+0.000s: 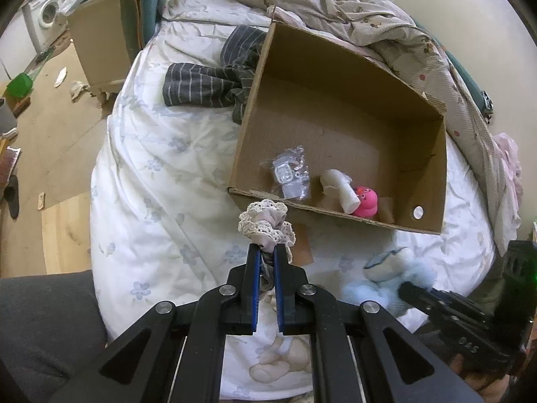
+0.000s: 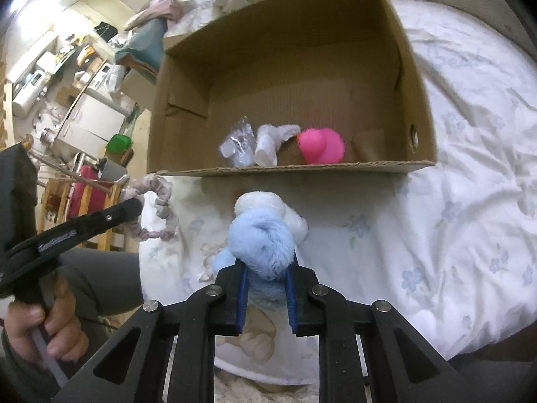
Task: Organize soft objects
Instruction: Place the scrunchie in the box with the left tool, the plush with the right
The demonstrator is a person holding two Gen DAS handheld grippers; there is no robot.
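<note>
My left gripper [image 1: 267,252] is shut on a beige lace-edged scrunchie [image 1: 265,223], held just in front of the near wall of an open cardboard box [image 1: 335,213] on the bed. My right gripper [image 2: 266,263] is shut on a fluffy blue-and-white plush toy [image 2: 265,231], also in front of the box [image 2: 302,168]. Inside the box lie a pink rubber duck [image 2: 322,146], a white soft roll [image 2: 266,149] and a clear plastic packet [image 2: 238,144]. The plush also shows in the left wrist view [image 1: 389,268], the scrunchie in the right wrist view [image 2: 157,208].
A grey striped garment [image 1: 208,80] lies on the white floral duvet [image 1: 161,181] left of the box. A crumpled beige blanket [image 1: 369,16] lies behind it. A bedside cabinet [image 1: 97,40] and cluttered floor are to the left.
</note>
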